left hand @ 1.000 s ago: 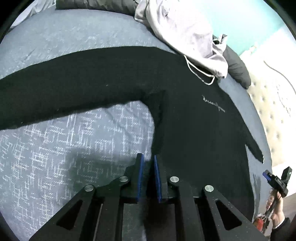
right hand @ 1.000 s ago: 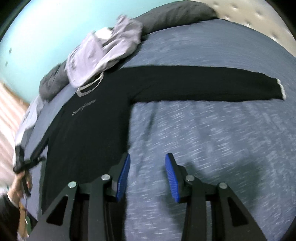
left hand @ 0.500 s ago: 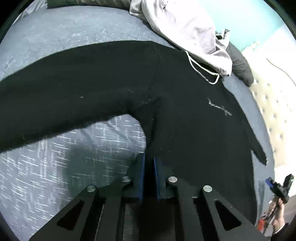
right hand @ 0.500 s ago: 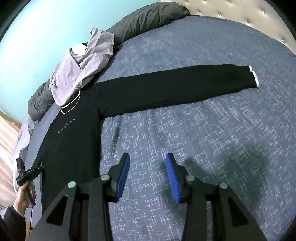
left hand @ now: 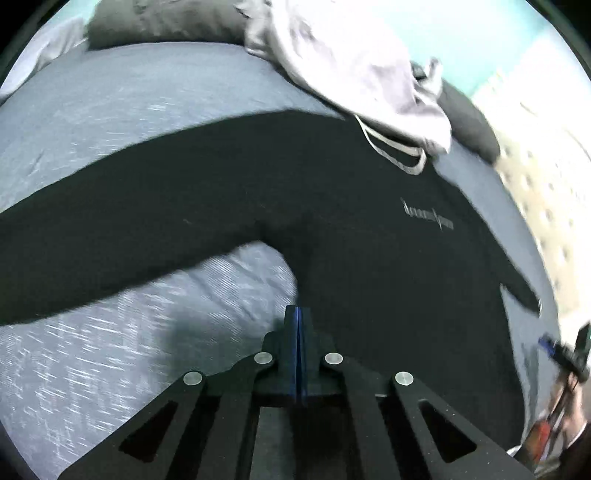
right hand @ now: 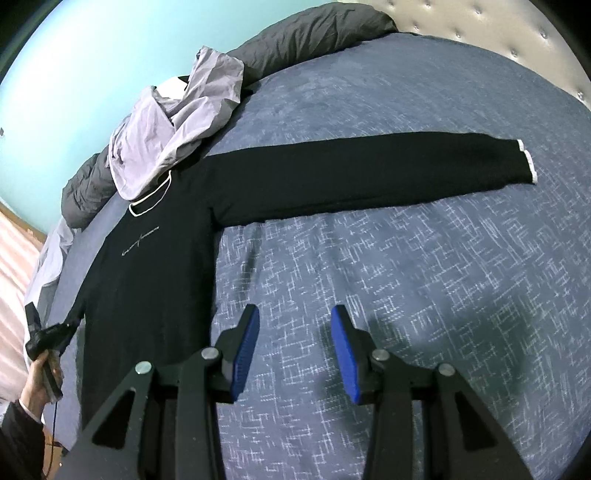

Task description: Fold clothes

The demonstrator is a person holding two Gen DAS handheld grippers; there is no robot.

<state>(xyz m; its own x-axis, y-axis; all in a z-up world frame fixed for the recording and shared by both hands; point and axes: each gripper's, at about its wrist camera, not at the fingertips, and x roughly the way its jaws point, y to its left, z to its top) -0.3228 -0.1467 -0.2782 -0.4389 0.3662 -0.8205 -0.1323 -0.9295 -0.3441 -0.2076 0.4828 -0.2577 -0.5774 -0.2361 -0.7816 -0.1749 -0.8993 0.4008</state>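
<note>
My left tongs (left hand: 297, 317) have gone from slightly parted to pressed together at the black sweater's (right hand: 147, 266) side seam below the armpit. Sweater lies flat on the bed (right hand: 424, 277), sleeves out. Right tongs (right hand: 294, 341) hover spread; I judge a fold is under way.

A bed (right hand: 424, 258) covered in a blue-grey spread with a pale crosshatch pattern fills the room, backed by a cream button-tufted headboard (right hand: 480, 22). Dark grey pillows (right hand: 314, 37) line its far edge beneath a turquoise wall (right hand: 92, 55). Soft shadows fall across the spread.
</note>
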